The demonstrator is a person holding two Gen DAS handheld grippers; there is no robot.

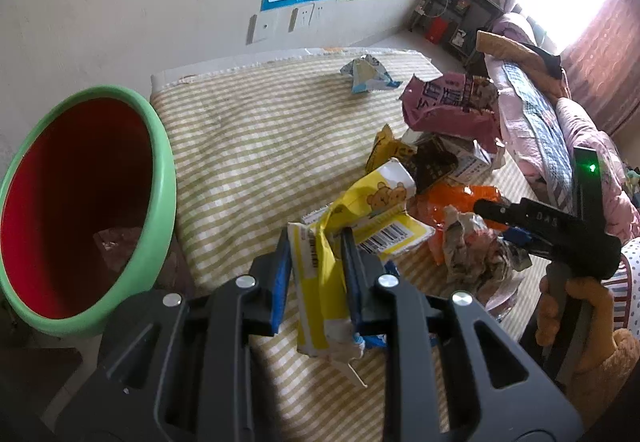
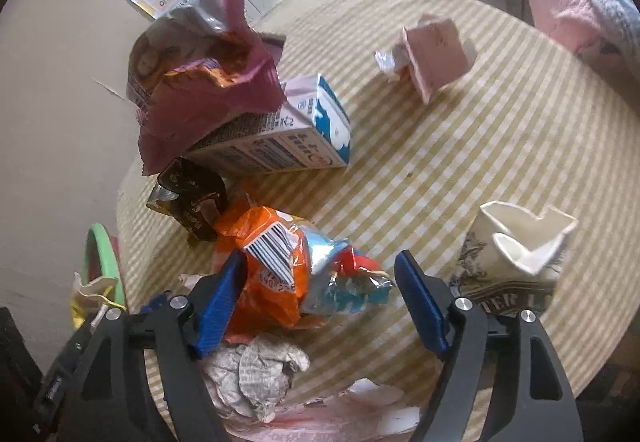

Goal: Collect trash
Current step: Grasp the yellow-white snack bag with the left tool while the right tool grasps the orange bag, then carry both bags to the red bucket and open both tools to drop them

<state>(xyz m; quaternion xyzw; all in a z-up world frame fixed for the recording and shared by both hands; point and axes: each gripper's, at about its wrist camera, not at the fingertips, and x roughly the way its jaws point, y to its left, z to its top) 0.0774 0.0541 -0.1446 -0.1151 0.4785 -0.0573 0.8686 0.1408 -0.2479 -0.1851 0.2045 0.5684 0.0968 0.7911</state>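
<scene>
My left gripper [image 1: 316,246] is shut on a yellow bear-print wrapper [image 1: 320,282] and holds it over the striped table [image 1: 248,146]. A red bin with a green rim [image 1: 80,210] stands to its left. My right gripper [image 2: 320,274] is open, its blue pads on either side of an orange and silver snack wrapper [image 2: 276,270]. It also shows in the left wrist view [image 1: 496,210] above the trash pile. Crumpled newspaper [image 2: 256,374] lies just below the orange wrapper.
On the table lie a maroon snack bag [image 2: 200,82], a blue-white milk carton [image 2: 288,138], a dark wrapper [image 2: 192,198], a pink carton [image 2: 436,54] and a crushed paper cup [image 2: 516,258]. A bed with pink bedding [image 1: 560,114] stands to the right.
</scene>
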